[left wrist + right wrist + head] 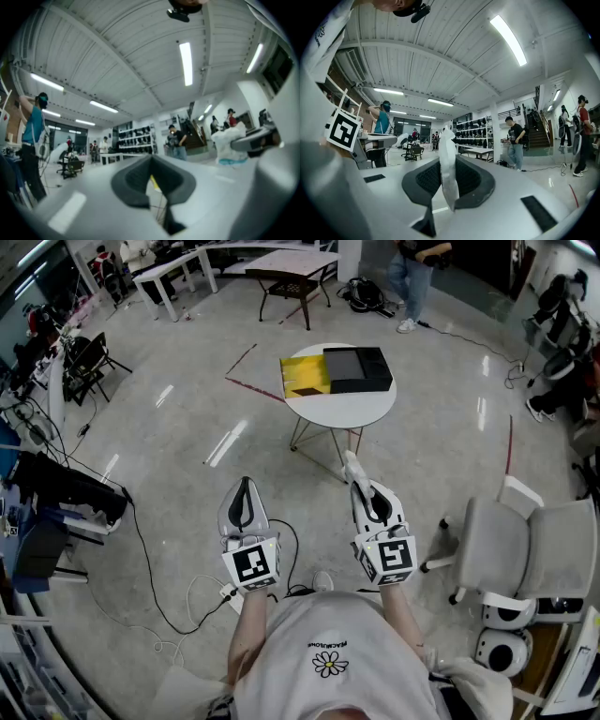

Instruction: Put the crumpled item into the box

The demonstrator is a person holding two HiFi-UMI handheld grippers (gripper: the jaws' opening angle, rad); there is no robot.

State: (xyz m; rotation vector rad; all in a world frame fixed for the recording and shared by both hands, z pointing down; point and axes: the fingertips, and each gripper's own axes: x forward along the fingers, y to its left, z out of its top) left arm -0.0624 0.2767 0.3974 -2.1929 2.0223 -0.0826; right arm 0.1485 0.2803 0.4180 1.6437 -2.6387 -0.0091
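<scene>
The right gripper [354,482] is pinching the crumpled thing [446,161] between its two dark pads. The pads hide the sides of the thing, so only a thin strip shows in the right gripper view. In the head view only its top end pokes out past the tips, and it looks very small there.

The left gripper [246,486] has its jaws pressed together with nothing in them. Its own view is blurry. A thin slit stays between the pads, and a bit of yellow shows through it.

The box [358,369] is black and sits on the round white table [337,413], well away from both grippers. Its inside is too dark to see into. A flat yellow sheet [305,376] lies just beside it, touching it. A grey chair [525,549] on the right is cut off by the edge of the picture.

The crumpled thing is white, thin and wrinkly. It stands up tall from the jaws, squeezed narrow in the middle, with a folded top and a pointed bottom end hanging below the pads. It is up in the air in front of the person, not in the box.
</scene>
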